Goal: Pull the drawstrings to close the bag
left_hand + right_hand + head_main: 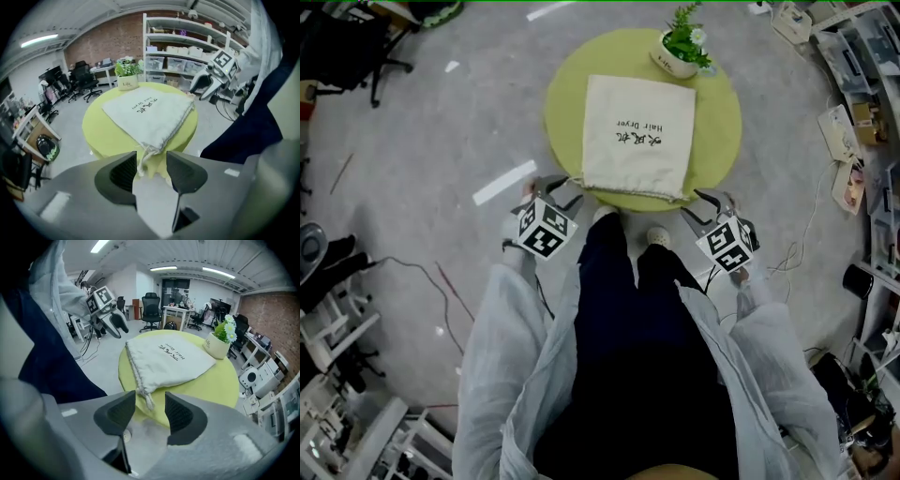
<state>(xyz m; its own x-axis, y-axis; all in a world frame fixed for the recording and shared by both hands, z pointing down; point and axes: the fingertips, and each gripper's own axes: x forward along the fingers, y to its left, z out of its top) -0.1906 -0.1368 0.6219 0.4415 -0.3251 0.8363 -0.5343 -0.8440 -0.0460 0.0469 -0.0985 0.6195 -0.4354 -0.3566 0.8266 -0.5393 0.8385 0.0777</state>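
Observation:
A white cloth drawstring bag (637,136) with dark print lies flat on a round yellow-green table (717,122), its gathered mouth at the near edge. My left gripper (558,189) sits at the mouth's left corner and my right gripper (708,202) at the right corner. In the left gripper view the jaws (152,164) stand apart, and the left drawstring (142,161) hangs off the table edge within the gap, just beyond the pads. In the right gripper view the jaws (150,401) are also open, and the knotted right drawstring (146,397) dangles in line with the gap. Neither cord is pinched.
A potted plant (680,47) stands at the table's far edge beside the bag. The person's dark trousers (628,272) are between the two grippers. Cables (797,244) and white tape marks (502,183) lie on the grey floor, with shelves (862,84) at right and office chairs (356,47) at far left.

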